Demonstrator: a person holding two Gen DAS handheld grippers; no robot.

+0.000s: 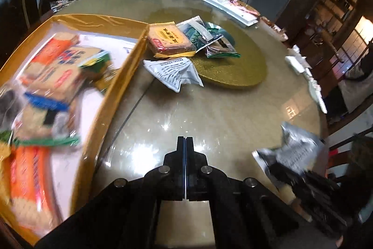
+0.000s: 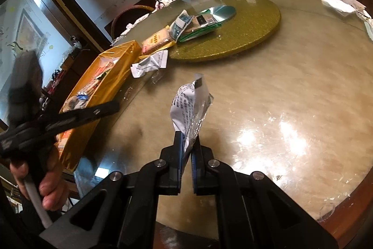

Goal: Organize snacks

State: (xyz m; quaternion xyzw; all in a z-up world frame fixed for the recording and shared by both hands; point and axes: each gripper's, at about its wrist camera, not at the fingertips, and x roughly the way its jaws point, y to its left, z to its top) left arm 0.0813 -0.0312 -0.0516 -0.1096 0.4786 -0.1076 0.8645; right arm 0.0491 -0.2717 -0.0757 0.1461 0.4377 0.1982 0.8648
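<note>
Silver packet [image 2: 191,106] pinched upright in right claw [image 2: 186,151], left claw [image 1: 185,144] closed, empty, angled down.

Both grippers were made of matte black plastic. The left gripper [image 1: 185,144] had two flat, narrow fingers with thin blue pads on the inner faces, and angular link arms carried round silver pivot pins, four in a row. The right gripper [image 2: 187,141] had the same build, with blue pads and four silver pins, and triangular cut-outs in its wide black base. The person's left hand [image 2: 44,179] was around a pale grey handle under a black body with small white markings.
</note>
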